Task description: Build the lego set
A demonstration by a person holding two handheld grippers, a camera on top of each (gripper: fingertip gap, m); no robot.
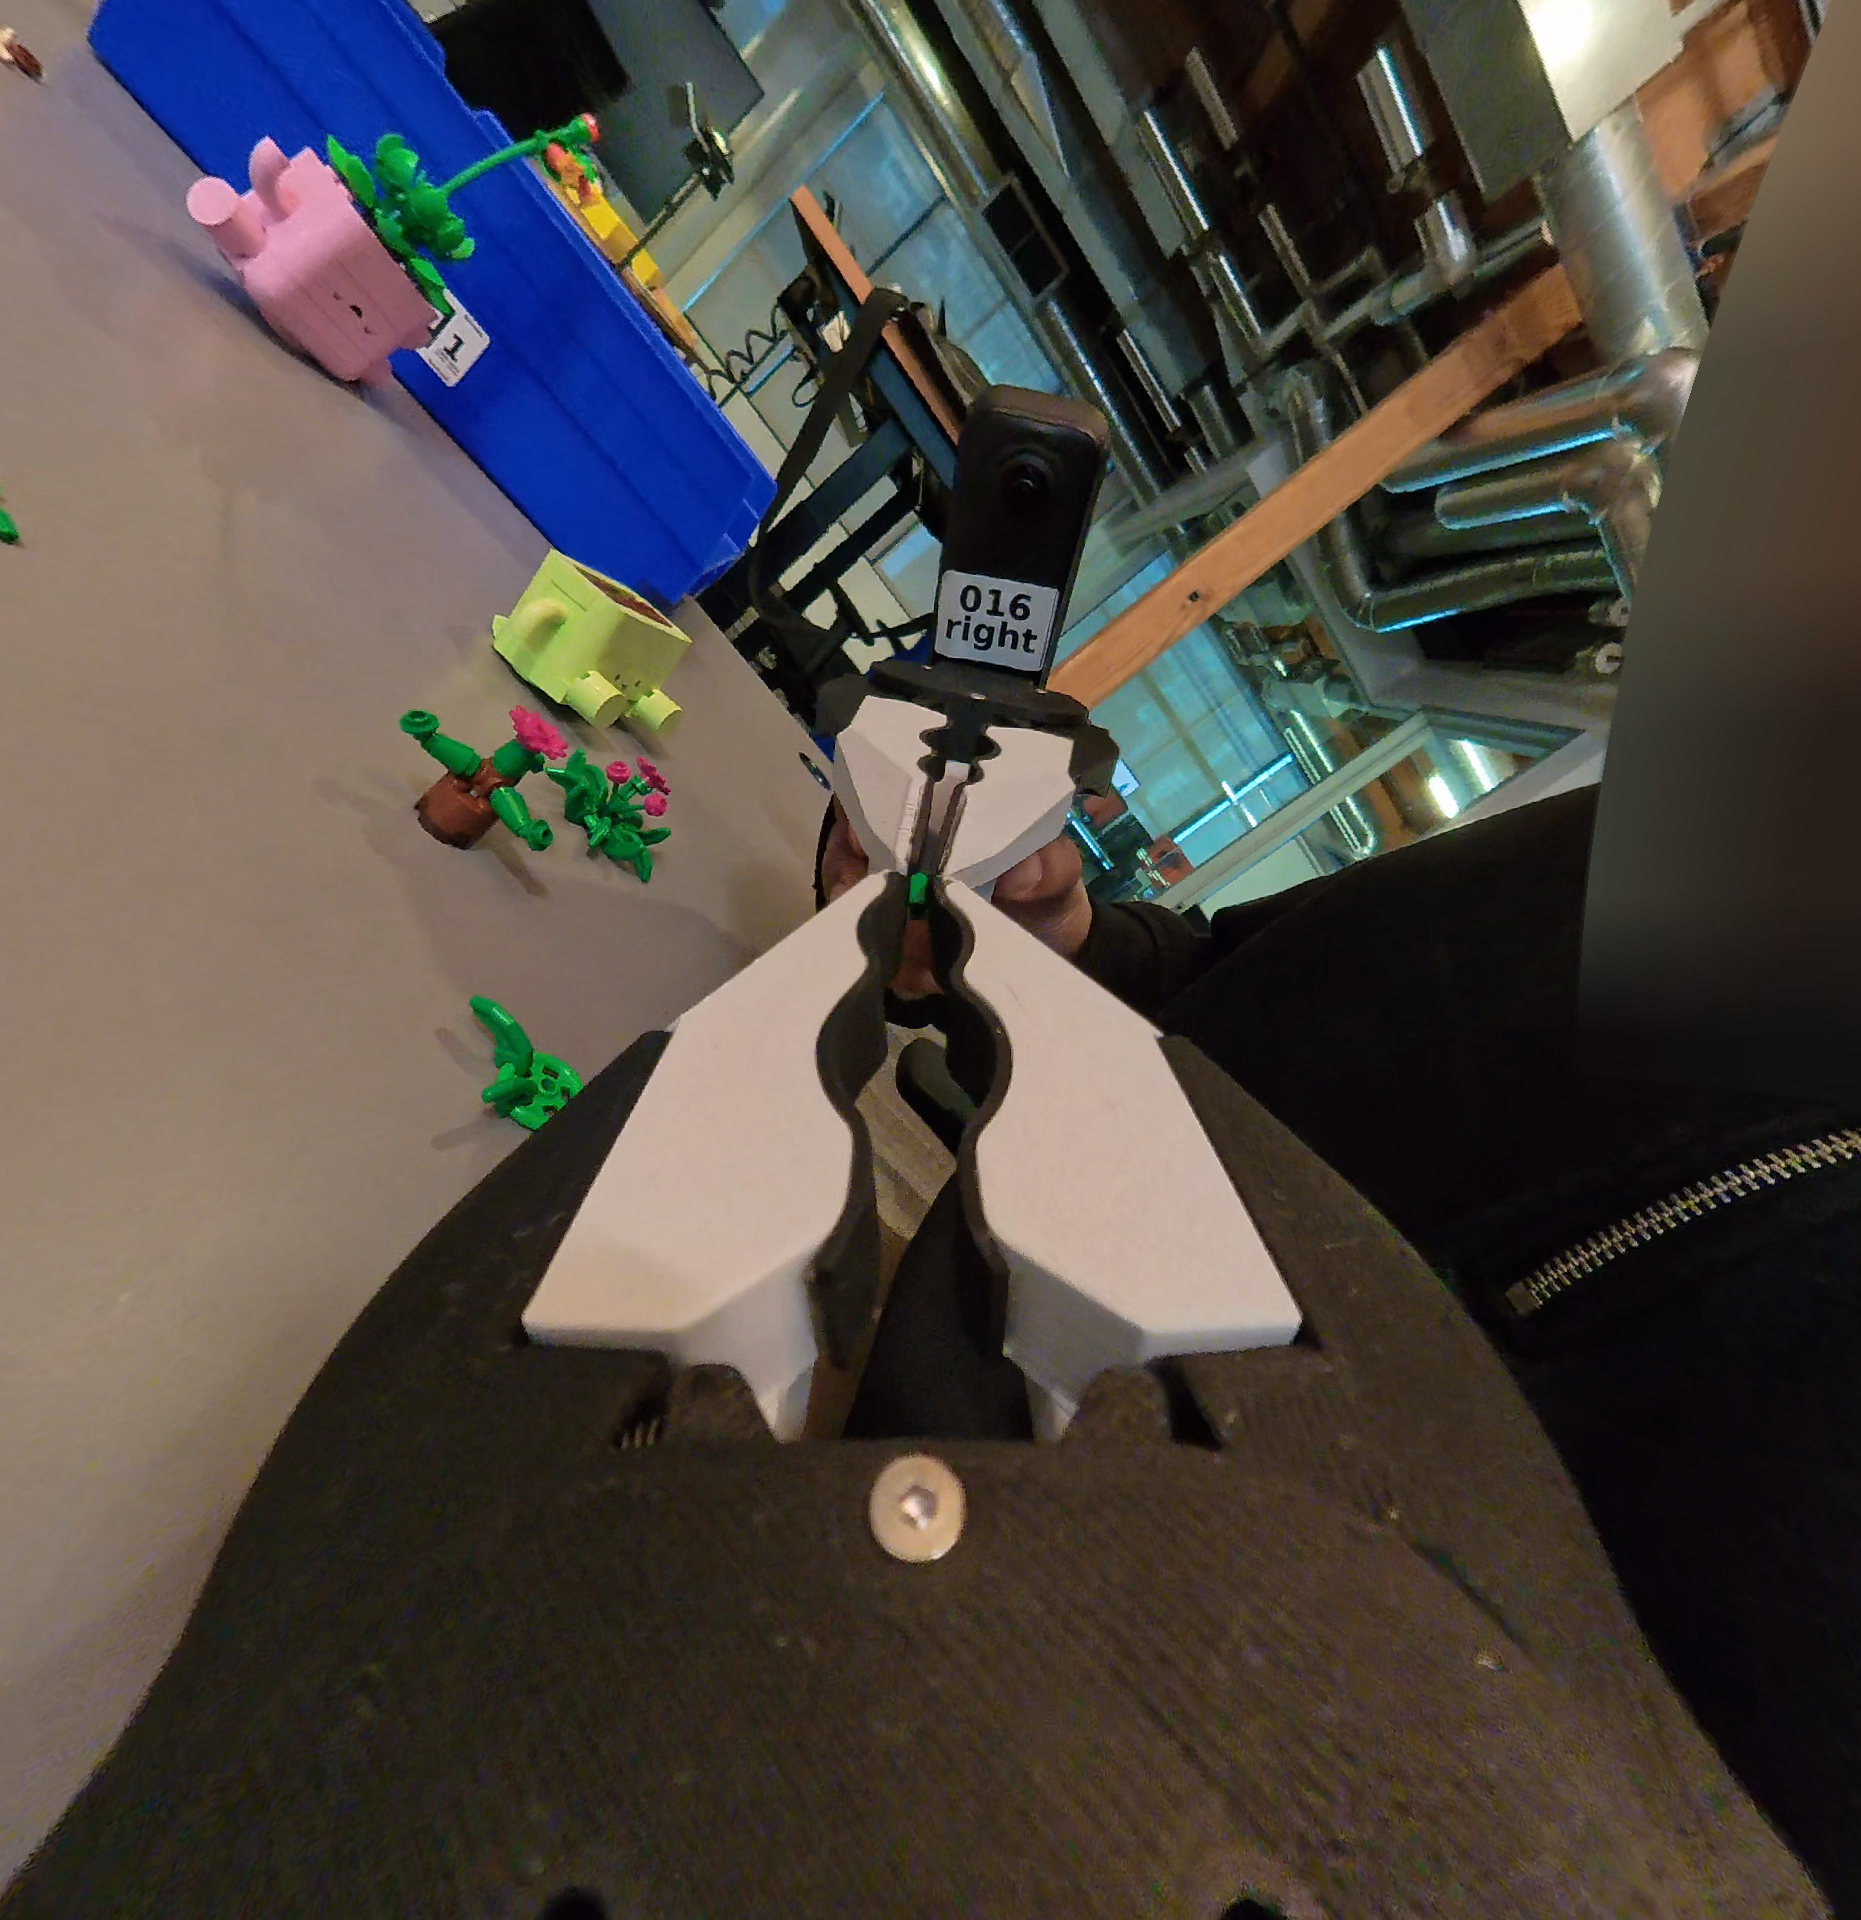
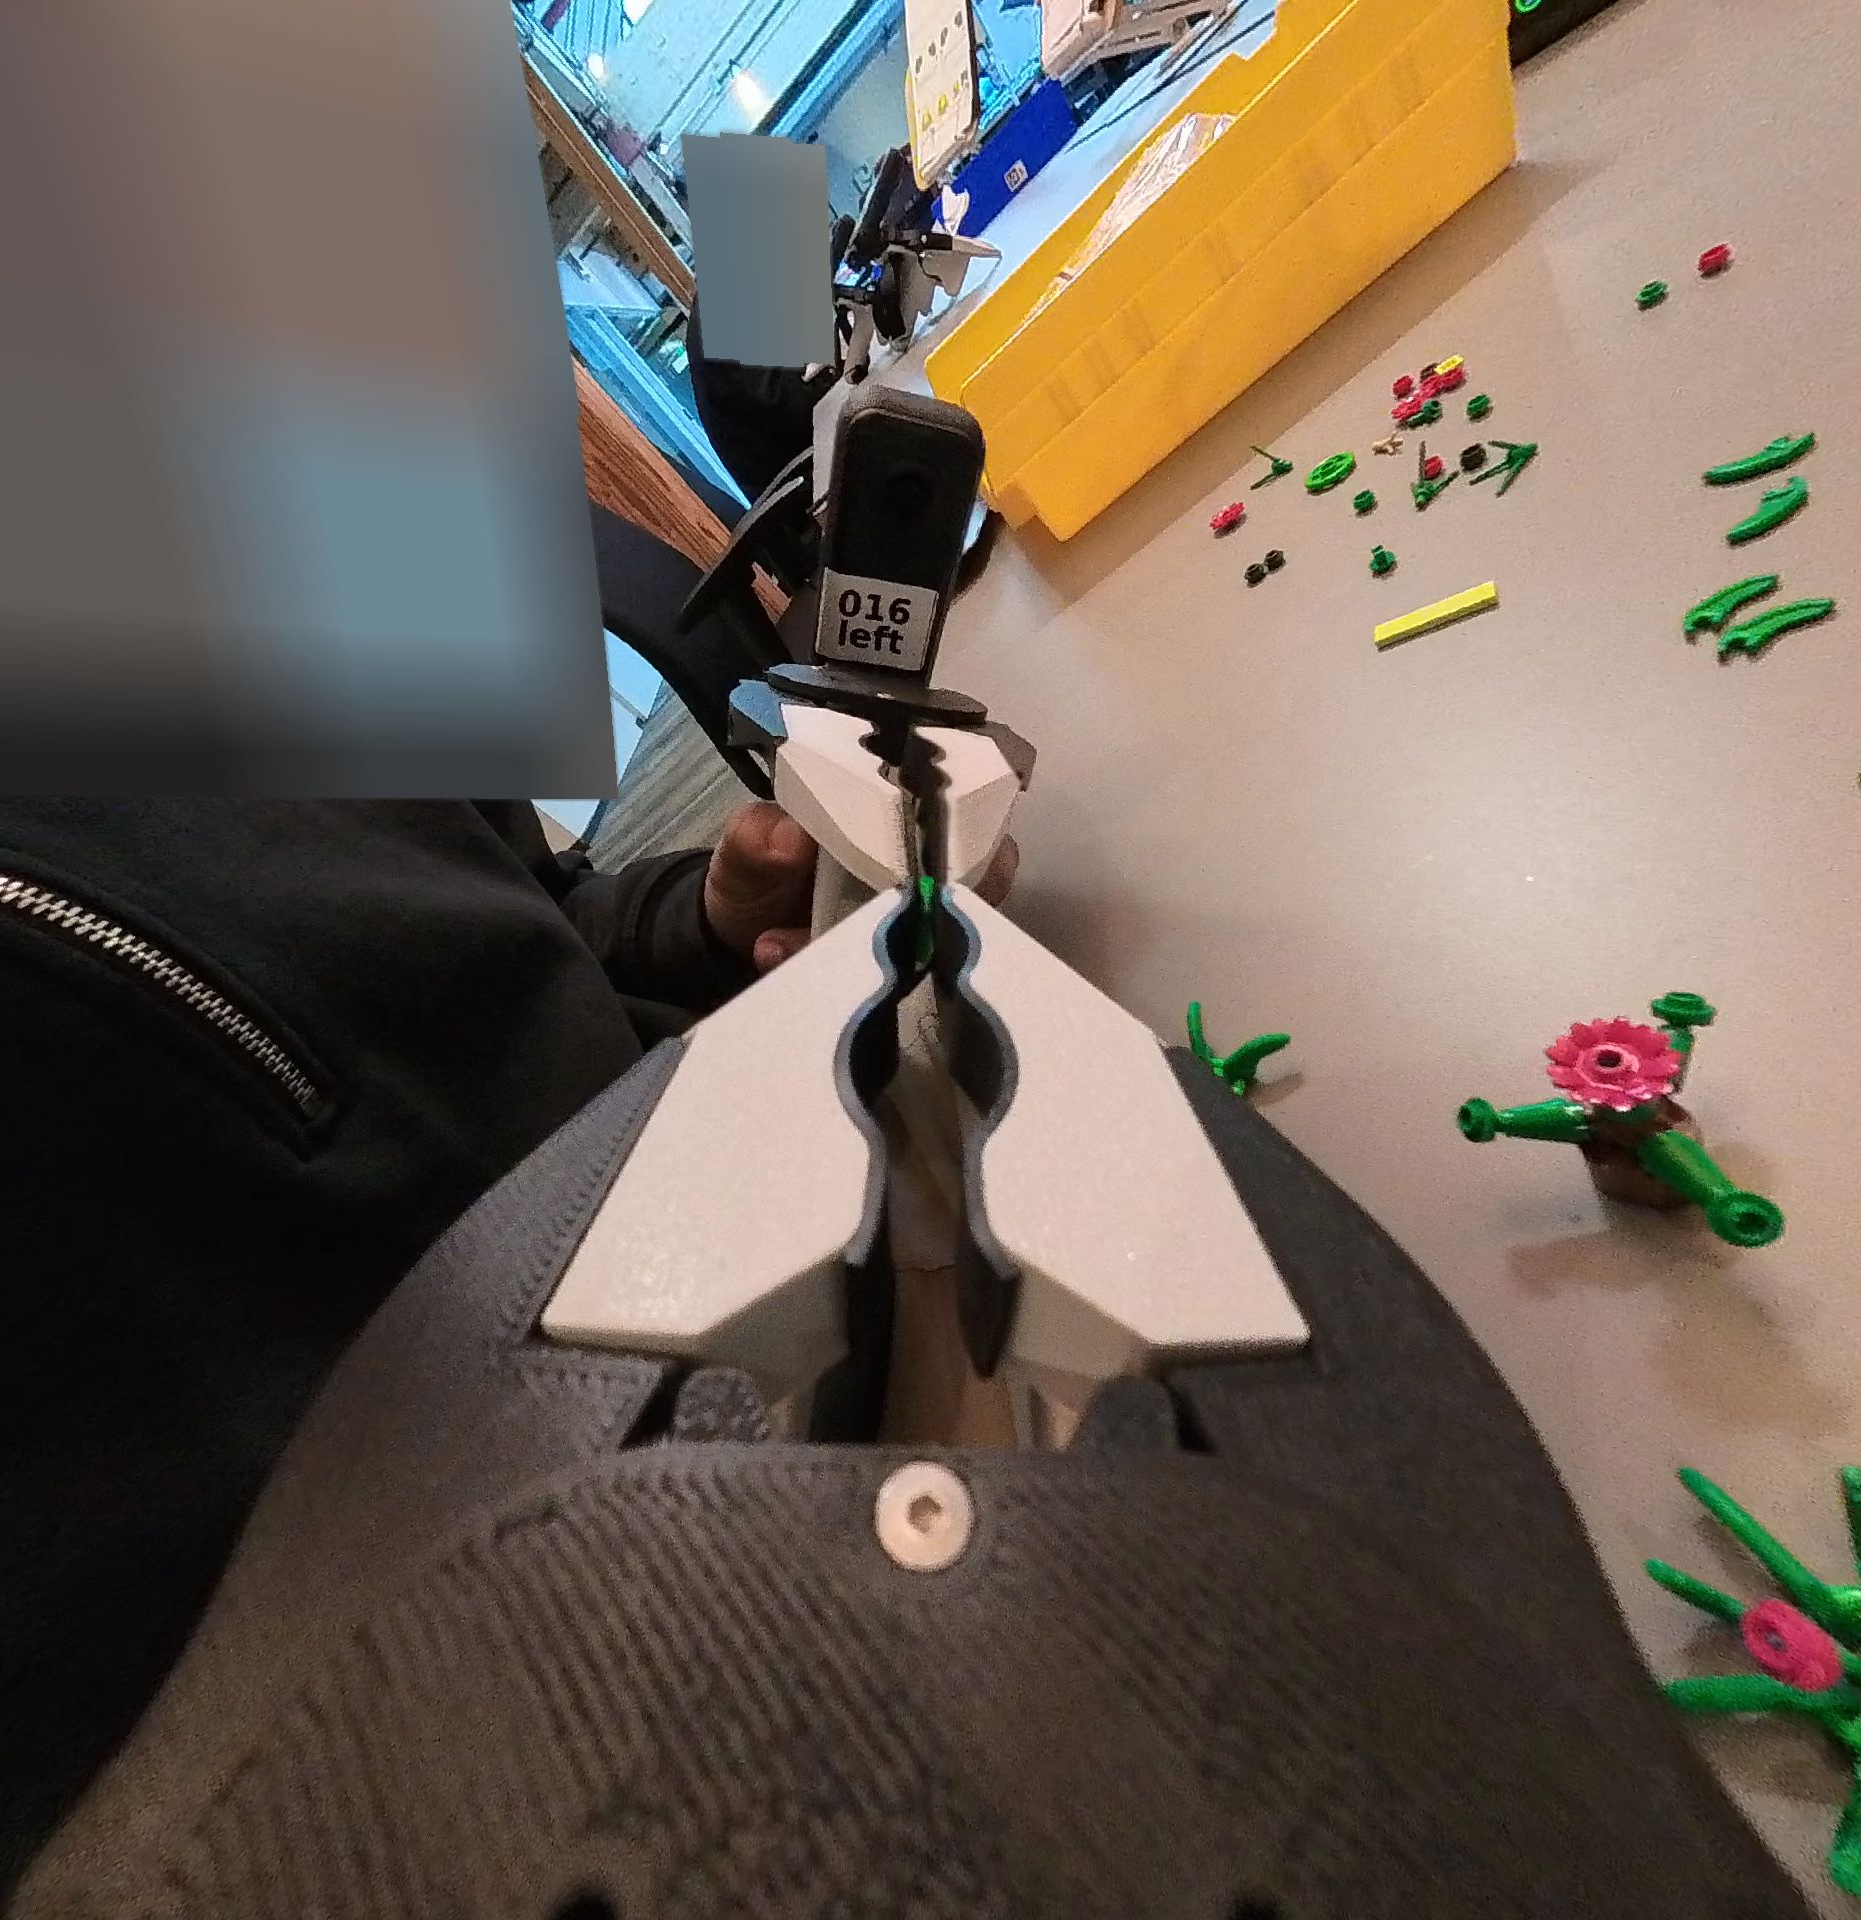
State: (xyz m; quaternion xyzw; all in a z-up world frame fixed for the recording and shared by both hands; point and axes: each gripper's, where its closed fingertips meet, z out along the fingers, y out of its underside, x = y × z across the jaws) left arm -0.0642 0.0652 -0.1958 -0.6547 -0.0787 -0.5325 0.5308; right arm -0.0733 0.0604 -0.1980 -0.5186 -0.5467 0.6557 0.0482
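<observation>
My left gripper [image 1: 915, 902] and my right gripper [image 2: 924, 920] meet tip to tip in the air beside the grey table [image 1: 230, 883]. Both are shut on a small green lego piece [image 1: 918, 891], which also shows in the right wrist view [image 2: 924, 902]. Most of the piece is hidden between the pads. Each view shows the other gripper straight ahead: the right one [image 1: 936, 847] and the left one [image 2: 921, 871], each held by a hand. A brown pot with green stems and a pink flower [image 2: 1632, 1132] stands on the table; it also shows in the left wrist view [image 1: 479, 795].
A pink pot with a green plant [image 1: 313, 270] and a lime pot [image 1: 593, 644] stand by a blue bin [image 1: 593, 416]. A yellow bin [image 2: 1217, 281], loose small pieces [image 2: 1425, 447], green leaves [image 2: 1757, 613], a yellow strip [image 2: 1435, 615] and flower clusters [image 2: 1799, 1662] lie on the table. Less than 4 cm separates the two grippers' tips.
</observation>
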